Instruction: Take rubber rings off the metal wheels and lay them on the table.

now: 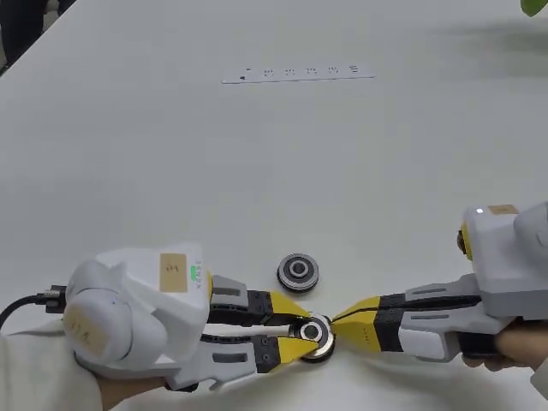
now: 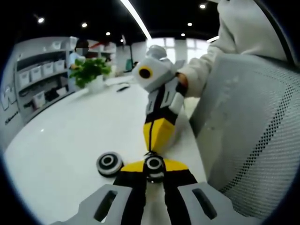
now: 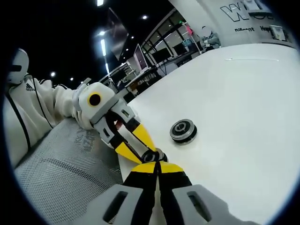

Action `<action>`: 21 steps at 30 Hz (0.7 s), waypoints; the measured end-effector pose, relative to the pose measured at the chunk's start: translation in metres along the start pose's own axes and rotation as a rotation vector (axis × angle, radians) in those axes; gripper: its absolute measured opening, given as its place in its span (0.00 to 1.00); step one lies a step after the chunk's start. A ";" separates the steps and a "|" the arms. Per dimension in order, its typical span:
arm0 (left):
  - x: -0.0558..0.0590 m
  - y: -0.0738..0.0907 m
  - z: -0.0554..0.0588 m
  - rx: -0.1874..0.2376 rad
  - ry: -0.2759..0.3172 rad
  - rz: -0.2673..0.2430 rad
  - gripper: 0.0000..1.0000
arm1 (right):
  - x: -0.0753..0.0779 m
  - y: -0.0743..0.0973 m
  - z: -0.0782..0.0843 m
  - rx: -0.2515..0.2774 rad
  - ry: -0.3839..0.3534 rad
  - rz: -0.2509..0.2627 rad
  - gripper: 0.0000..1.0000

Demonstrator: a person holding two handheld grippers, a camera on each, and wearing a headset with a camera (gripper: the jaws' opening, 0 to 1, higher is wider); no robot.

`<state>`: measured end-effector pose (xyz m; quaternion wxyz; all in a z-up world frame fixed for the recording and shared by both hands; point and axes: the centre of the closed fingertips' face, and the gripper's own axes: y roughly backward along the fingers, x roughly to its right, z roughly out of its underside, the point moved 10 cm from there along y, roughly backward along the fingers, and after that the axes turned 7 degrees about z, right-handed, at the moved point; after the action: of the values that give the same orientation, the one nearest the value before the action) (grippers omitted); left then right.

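While the left gripper (image 1: 306, 336) clamps a wheel (image 1: 315, 331) between its yellow jaws, low at the near edge of the table (image 1: 257, 171), the right gripper (image 1: 341, 323) meets that wheel from the opposite side. The right jaws are pressed together, tips against the wheel's rim. Whether rubber lies pinched between them cannot be told. A second wheel (image 1: 298, 271) lies flat on the table just beside the pair, its dark ring (image 1: 283, 272) seated.

Step in hand, by judgement: stripping the first wheel, early in the task.

Next move calls for:
1. Firm left clamp, so the wheel cannot twist.
2. A sure right bite on the rubber alone.
3. A pull outward over the rim, then release onto bare table, apart from both wheels.
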<state>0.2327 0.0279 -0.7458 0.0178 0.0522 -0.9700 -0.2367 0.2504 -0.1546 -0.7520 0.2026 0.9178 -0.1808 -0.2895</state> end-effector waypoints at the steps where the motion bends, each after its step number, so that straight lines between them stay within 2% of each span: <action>1: 0.000 0.000 0.000 0.000 0.000 0.001 0.14 | 0.000 0.000 0.000 0.000 0.000 0.000 0.00; 21: 0.000 0.000 0.000 0.000 -0.001 0.002 0.14 | 0.000 -0.001 -0.003 -0.005 0.013 -0.005 0.00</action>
<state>0.2331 0.0278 -0.7456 0.0174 0.0512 -0.9701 -0.2366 0.2518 -0.1529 -0.7503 0.2056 0.9197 -0.1764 -0.2844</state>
